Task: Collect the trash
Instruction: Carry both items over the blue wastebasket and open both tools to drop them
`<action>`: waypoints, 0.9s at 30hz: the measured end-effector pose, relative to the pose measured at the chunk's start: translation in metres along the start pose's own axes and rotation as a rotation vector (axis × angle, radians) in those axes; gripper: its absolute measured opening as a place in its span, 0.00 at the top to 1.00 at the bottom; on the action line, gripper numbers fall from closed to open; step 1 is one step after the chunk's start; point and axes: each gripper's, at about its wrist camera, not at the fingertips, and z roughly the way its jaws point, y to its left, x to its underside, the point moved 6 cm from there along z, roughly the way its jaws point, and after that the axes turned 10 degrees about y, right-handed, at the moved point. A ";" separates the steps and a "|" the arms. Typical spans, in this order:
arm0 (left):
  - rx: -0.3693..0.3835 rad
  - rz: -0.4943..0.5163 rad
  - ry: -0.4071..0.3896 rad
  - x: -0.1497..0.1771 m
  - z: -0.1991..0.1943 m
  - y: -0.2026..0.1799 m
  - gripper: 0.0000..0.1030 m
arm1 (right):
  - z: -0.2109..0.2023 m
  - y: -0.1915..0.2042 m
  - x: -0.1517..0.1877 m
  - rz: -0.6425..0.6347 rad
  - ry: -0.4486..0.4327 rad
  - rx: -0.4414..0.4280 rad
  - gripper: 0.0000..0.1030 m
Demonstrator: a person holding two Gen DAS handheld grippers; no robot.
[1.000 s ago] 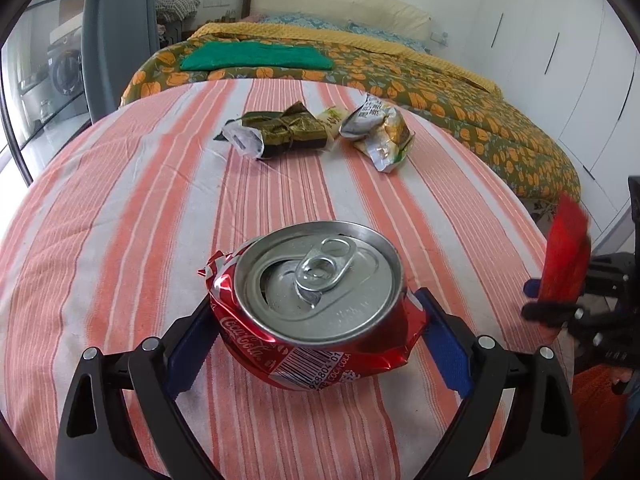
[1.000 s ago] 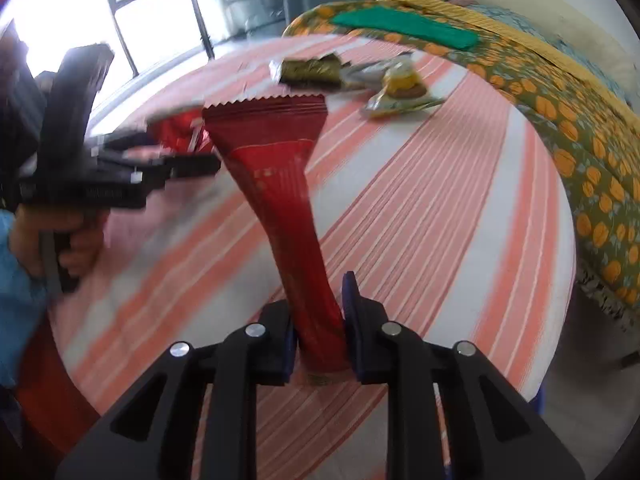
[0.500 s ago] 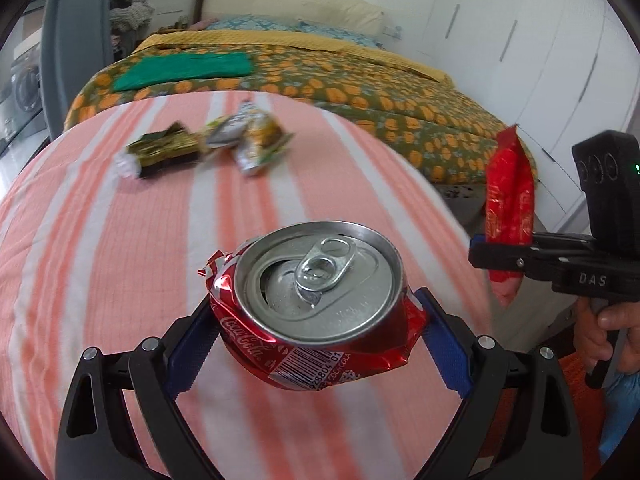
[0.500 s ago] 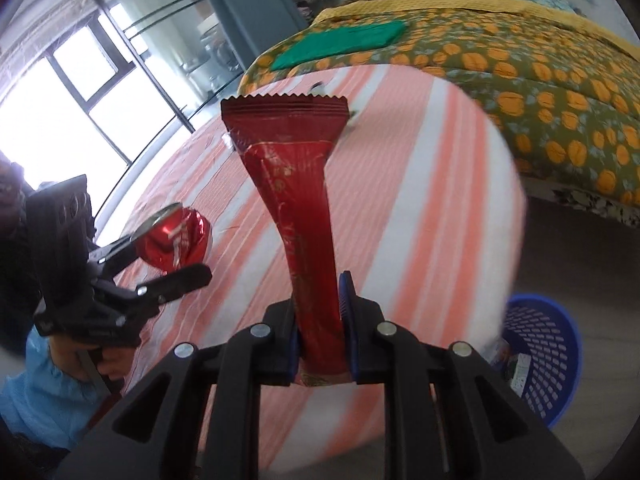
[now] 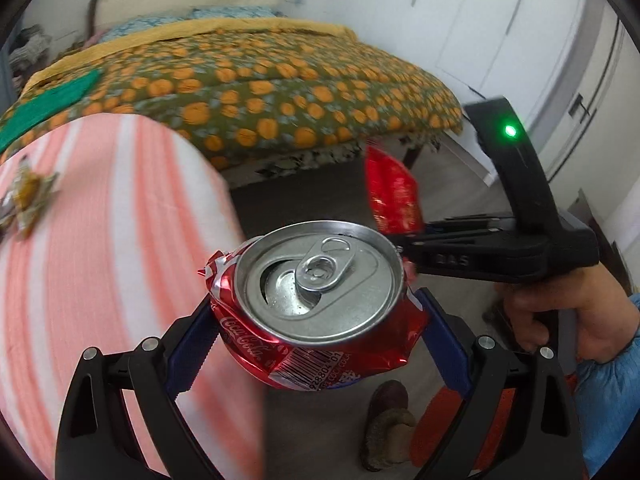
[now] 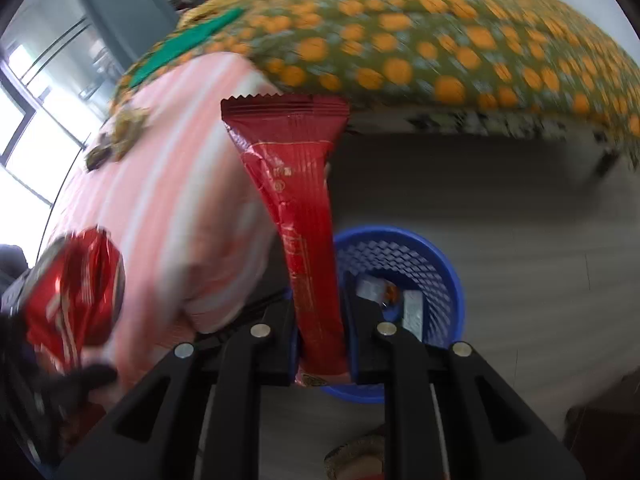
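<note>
A: What did the left gripper (image 5: 320, 320) have?

B: A crushed red can (image 5: 316, 304), pinched from both sides between the blue pads (image 5: 192, 344), its silver top and pull tab facing the camera. It hung past the edge of the striped table (image 5: 100, 260), over the grey floor (image 5: 312, 192).

A: And the right gripper (image 6: 322, 336)?

B: Clamped tight on the lower end of a long red wrapper (image 6: 300, 208), which stood up between the jaws with its crimped end at twelve o'clock. In the left view that wrapper (image 5: 394, 196) showed at about one o'clock from the can, with the person's hand (image 5: 560, 316) on the black handle at three o'clock.

A: Where was the bin?

B: The blue basket (image 6: 440, 272) sat on the floor directly behind the wrapper in the right view, running off toward four o'clock. It already held a few pieces of rubbish, too small to name. From that camera the can (image 6: 76, 292) was at about eight o'clock, blurred.

A: Anything left on the table?

B: Yes, crumpled wrappers (image 6: 120, 136) lay on the cloth at ten o'clock in the right view, and one more (image 5: 28, 196) at nine o'clock in the left view. A bed (image 5: 260, 80) with an orange-patterned cover filled the background at twelve o'clock, with a green cloth (image 5: 44, 108) lying on it.
</note>
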 end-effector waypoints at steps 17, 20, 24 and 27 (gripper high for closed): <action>-0.137 0.104 0.056 -0.023 0.110 -0.033 0.09 | 0.042 -0.062 -0.012 0.063 0.056 -0.011 0.69; -0.172 0.126 0.050 -0.027 0.119 -0.036 0.05 | 0.043 -0.072 -0.015 0.099 0.049 -0.023 0.31; -0.198 0.158 0.059 -0.034 0.129 -0.039 0.05 | 0.023 -0.087 -0.022 0.159 -0.022 -0.040 0.30; -0.182 0.141 0.041 -0.038 0.122 -0.039 0.05 | 0.002 -0.097 -0.024 0.192 -0.088 -0.027 0.28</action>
